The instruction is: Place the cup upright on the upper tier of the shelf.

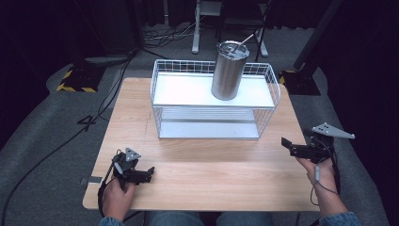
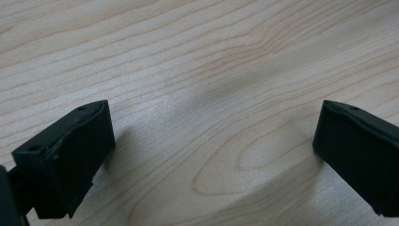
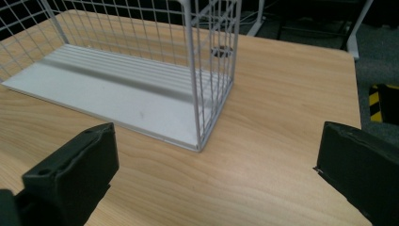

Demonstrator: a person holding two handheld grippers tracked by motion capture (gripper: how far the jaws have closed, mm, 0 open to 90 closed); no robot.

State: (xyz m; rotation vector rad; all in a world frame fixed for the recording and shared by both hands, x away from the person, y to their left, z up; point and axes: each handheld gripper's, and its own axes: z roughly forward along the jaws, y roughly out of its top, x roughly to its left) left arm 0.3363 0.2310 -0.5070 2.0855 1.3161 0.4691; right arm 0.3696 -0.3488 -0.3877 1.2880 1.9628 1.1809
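Upright on the white wire rack's [image 1: 214,92] top shelf stands a steel tumbler [image 1: 228,70], while both the left gripper [image 1: 141,175] and the right gripper [image 1: 294,147] are spread empty.

A light wood-grain bench [image 1: 197,179] is sitting on grey carpeted floor [image 1: 42,122]. Black cables [image 1: 108,89] are trailing across the floor at the left of the frame. Yellow-and-black striped floor markers [image 1: 75,80] are lying at upper left, and darkness is surrounding the room beyond.

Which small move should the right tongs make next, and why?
Probably rise and reach forward-left toward the steel tumbler. It stands upright on the wire shelf's top tier, untouched, and the right tongs are open and empty at the table's right edge, closer to it.
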